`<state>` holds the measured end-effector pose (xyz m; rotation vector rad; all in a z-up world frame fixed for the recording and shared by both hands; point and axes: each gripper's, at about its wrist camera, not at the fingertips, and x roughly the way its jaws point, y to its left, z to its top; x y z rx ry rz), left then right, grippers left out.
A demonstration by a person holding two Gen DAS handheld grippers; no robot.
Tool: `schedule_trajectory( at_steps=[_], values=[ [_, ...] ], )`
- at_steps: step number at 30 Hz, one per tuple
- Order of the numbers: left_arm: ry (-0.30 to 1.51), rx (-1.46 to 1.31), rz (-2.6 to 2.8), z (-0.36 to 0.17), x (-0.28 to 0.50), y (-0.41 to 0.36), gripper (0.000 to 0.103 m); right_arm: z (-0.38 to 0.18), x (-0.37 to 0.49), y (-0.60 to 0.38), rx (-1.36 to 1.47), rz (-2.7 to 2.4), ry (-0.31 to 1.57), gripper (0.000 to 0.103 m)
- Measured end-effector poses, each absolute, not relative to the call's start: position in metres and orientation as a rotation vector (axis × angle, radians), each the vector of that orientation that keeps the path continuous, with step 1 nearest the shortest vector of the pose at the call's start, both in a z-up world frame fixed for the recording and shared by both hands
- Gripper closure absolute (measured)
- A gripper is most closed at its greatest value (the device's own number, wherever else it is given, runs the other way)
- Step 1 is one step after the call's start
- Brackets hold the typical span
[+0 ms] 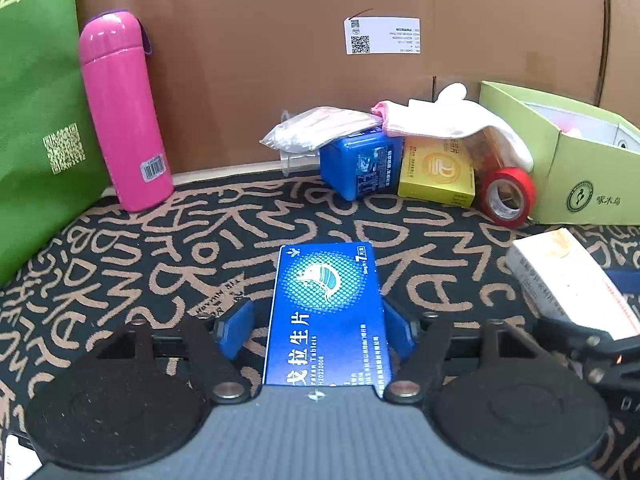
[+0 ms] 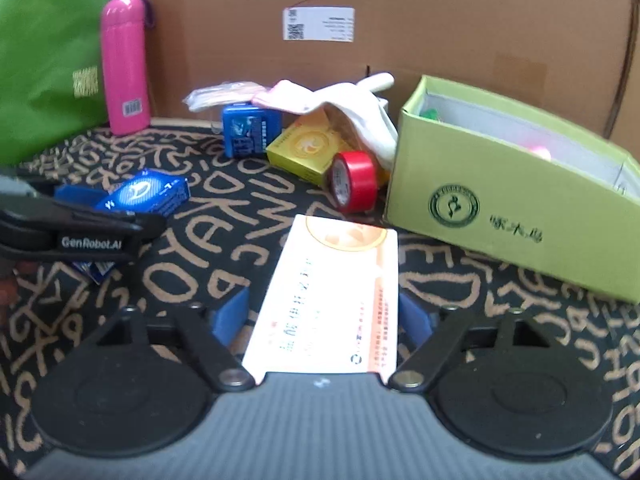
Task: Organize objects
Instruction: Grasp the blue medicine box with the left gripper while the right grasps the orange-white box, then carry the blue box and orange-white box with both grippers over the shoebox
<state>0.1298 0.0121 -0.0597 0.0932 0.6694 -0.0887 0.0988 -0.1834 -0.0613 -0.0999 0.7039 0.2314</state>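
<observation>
We hold one carton in each tool. Left gripper: blue pads set against both long sides of the flat blue tablet carton, clamped, low centre of the left view. Right gripper: right pad touches the flat white-and-orange medicine carton; a sliver of mat shows at the left pad, so we judge it gripped but not certainly.

Step in hand, by our reading: both cartons picked up, carry under way toward the open light-green cardboard box, at right of the right view.

Next move calls for swinging right and clearing the box's near wall before release; the red tape roll leans just beside its left corner.

Both cartons run their long axis away from the camera, along the fingers, printed face up. The blue one tips slightly right at its far end.

Patterned black-and-tan mat beneath.
</observation>
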Motion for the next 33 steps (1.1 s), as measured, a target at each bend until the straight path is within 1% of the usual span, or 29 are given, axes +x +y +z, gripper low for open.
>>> schedule_trajectory(
  at_steps=[1, 6, 10, 17, 22, 28, 33],
  values=[
    [0.676, 0.072, -0.106, -0.059, 0.130, 0.014, 0.045, -0.061, 0.097, -0.185, -0.092, 0.236, 0.705, 0.034],
    [0.679, 0.067, -0.143, -0.051, 0.126, 0.003, 0.044, -0.055, 0.086, -0.195, -0.074, 0.252, 0.683, 0.035],
    [0.620, 0.057, -0.237, -0.027, 0.118, -0.022, 0.044, -0.033, 0.075, -0.216, -0.033, 0.254, 0.630, 0.037],
    [0.508, 0.022, -0.439, 0.031, 0.132, -0.093, 0.044, 0.023, 0.068, -0.279, -0.034, 0.121, 0.470, 0.037],
    [0.465, 0.040, -0.531, 0.055, 0.157, -0.155, 0.044, 0.051, 0.086, -0.326, -0.066, -0.018, 0.395, 0.037],
    [0.459, 0.055, -0.546, 0.055, 0.201, -0.212, 0.044, 0.053, 0.135, -0.370, -0.057, -0.103, 0.384, 0.037],
    [0.507, 0.045, -0.531, 0.038, 0.236, -0.232, 0.044, 0.038, 0.176, -0.387, -0.052, -0.137, 0.409, 0.037]
  ],
)
